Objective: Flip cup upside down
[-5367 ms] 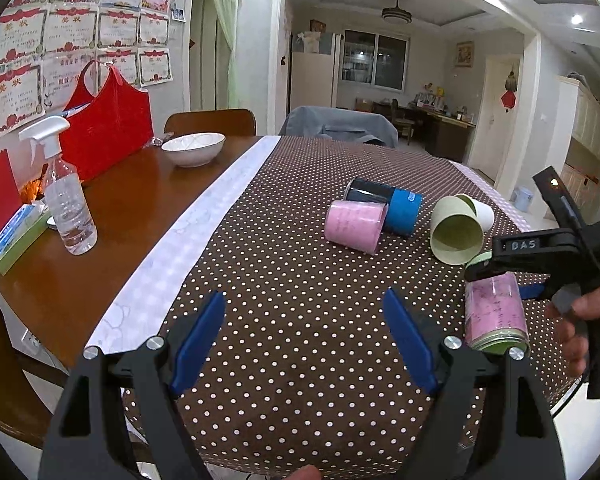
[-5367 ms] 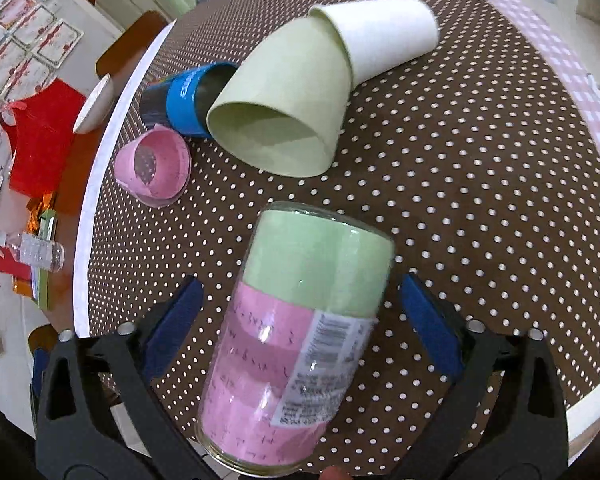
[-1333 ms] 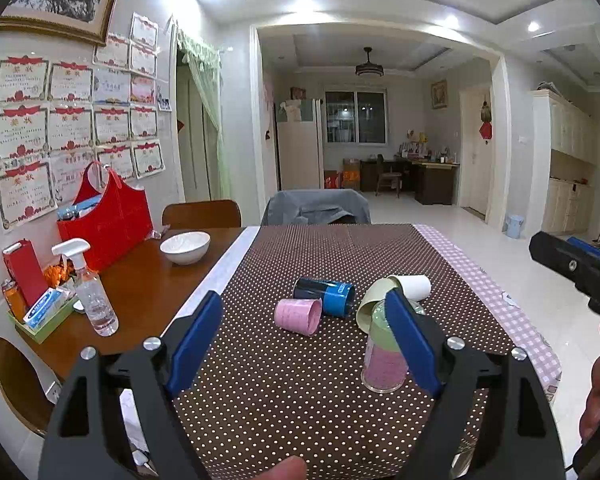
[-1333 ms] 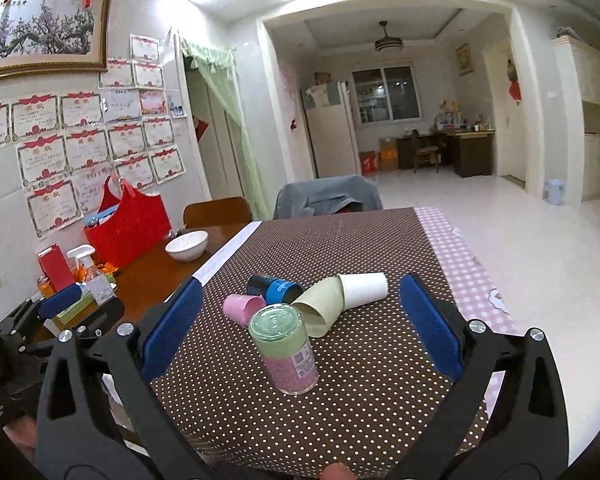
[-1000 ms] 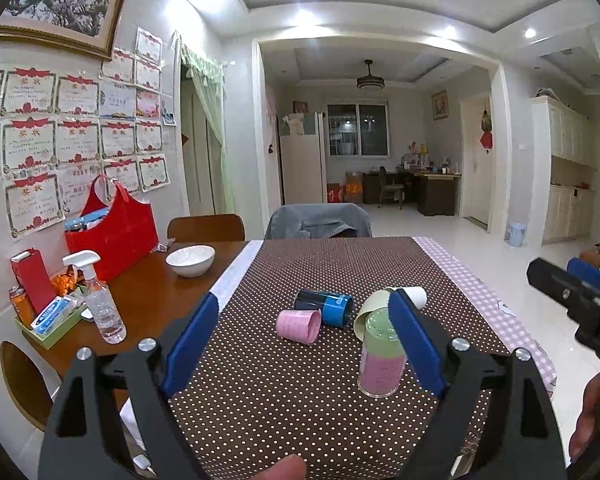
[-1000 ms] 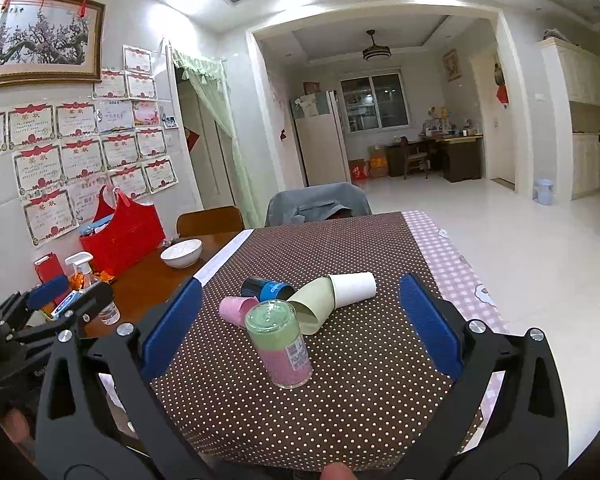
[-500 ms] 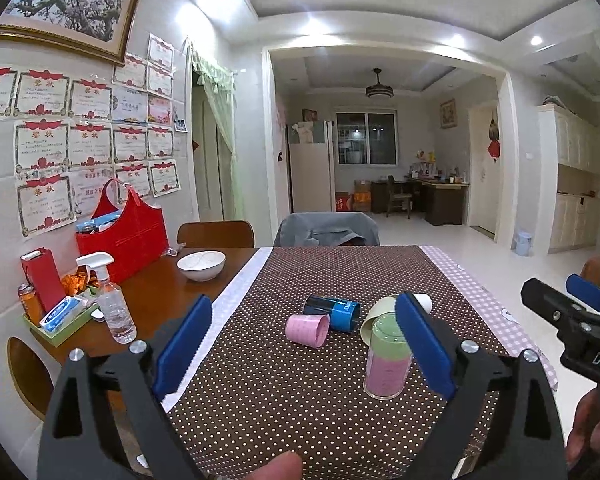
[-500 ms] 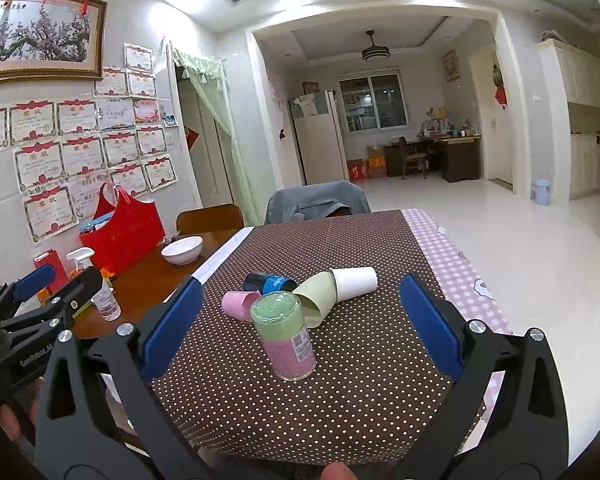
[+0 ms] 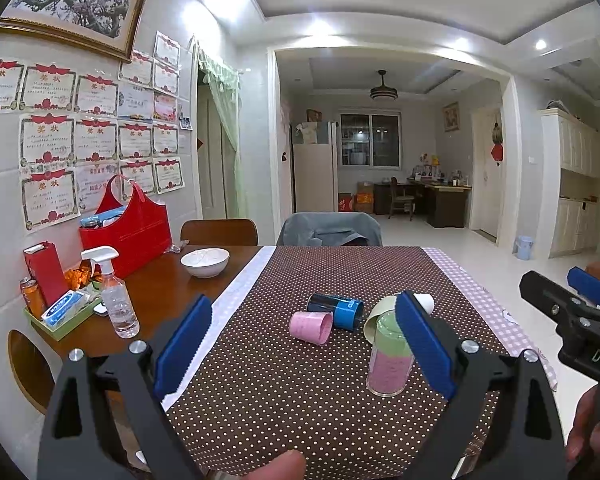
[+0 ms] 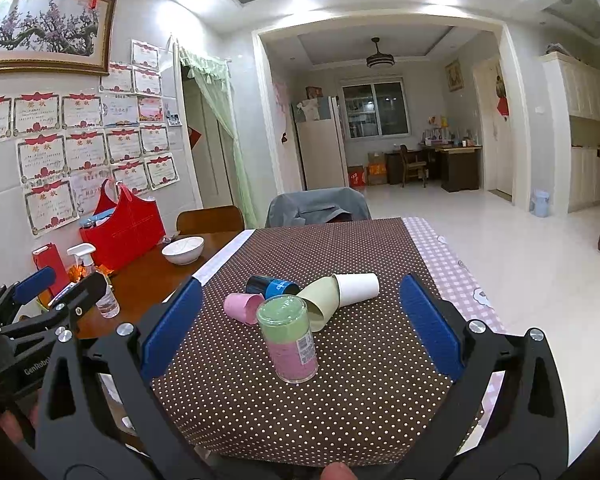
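Observation:
A glass cup (image 10: pixel 290 342) with a green and pink wrap stands upside down, rim on the dotted brown tablecloth (image 10: pixel 340 400); it also shows in the left wrist view (image 9: pixel 390 354). My right gripper (image 10: pixel 298 322) is open and empty, held back from the cup. My left gripper (image 9: pixel 304 340) is open and empty, also back from the table's near edge. The right gripper's body (image 9: pixel 572 320) shows at the right of the left wrist view.
Behind the cup lie a pink cup (image 10: pixel 242 308), a blue and black cup (image 10: pixel 274 286), a pale green cup (image 10: pixel 320 300) and a white cup (image 10: pixel 358 288) on their sides. A white bowl (image 10: pixel 183 250), spray bottle (image 9: pixel 114 300) and red bag (image 9: pixel 130 230) stand on the wooden table at left.
Both grippers have drawn back and up from the table. The cup that the right gripper held 5.4 s ago now stands upside down on the cloth, released.

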`<act>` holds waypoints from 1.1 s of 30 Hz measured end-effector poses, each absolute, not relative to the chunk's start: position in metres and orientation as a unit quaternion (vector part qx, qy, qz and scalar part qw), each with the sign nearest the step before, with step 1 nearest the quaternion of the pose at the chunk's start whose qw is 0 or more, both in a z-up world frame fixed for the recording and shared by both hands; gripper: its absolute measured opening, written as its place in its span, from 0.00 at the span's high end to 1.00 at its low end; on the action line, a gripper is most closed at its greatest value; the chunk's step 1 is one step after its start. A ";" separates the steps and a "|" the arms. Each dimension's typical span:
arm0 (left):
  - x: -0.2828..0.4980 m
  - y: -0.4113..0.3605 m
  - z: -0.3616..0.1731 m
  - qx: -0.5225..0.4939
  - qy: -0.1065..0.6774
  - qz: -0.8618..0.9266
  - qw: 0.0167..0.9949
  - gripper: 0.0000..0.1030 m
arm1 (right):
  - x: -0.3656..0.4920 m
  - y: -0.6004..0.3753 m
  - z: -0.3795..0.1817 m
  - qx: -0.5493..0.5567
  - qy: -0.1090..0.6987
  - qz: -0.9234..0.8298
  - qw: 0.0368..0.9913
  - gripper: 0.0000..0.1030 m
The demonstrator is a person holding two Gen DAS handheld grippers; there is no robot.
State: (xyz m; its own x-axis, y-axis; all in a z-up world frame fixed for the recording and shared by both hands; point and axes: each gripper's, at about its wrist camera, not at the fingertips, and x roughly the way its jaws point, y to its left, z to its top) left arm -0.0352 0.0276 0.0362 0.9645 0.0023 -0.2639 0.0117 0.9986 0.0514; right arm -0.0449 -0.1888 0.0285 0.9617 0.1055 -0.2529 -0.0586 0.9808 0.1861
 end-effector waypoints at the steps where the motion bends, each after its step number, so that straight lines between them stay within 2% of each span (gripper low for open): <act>1: -0.035 0.027 0.036 0.026 0.133 -0.002 0.991 0.11 | -0.045 -0.189 0.029 0.089 0.131 0.041 0.986 0.06; 33: -0.035 0.029 0.034 0.021 0.129 -0.008 0.991 0.11 | -0.039 -0.184 0.024 0.082 0.141 0.037 0.986 0.06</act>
